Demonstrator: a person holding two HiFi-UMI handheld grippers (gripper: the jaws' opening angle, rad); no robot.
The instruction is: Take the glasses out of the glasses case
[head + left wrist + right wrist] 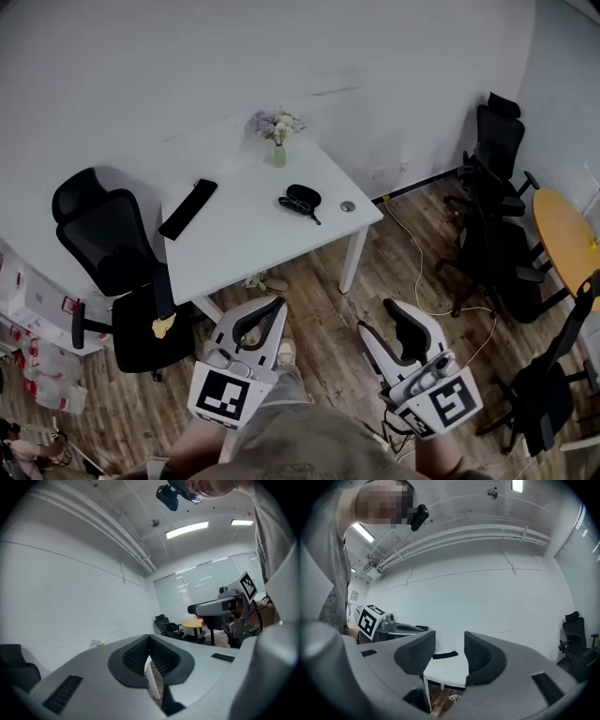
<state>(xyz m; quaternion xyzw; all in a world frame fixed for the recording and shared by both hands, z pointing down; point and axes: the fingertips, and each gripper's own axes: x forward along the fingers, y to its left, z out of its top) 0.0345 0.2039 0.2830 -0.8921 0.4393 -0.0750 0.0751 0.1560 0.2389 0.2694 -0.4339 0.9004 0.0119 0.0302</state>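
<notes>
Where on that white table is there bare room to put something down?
The widest bare patch on the table lies between the long black bar and the glasses case, running to the near edge. It is crowded on the right: vase, case and a small round object.

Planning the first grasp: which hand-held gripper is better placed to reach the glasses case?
Right, probably: the right hand-held gripper stands open and empty, the left hand-held gripper is shut. Both are short of the glasses case.

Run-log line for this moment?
left tool: shut, empty; right tool: open, empty; black oval glasses case: on white table, untouched
</notes>
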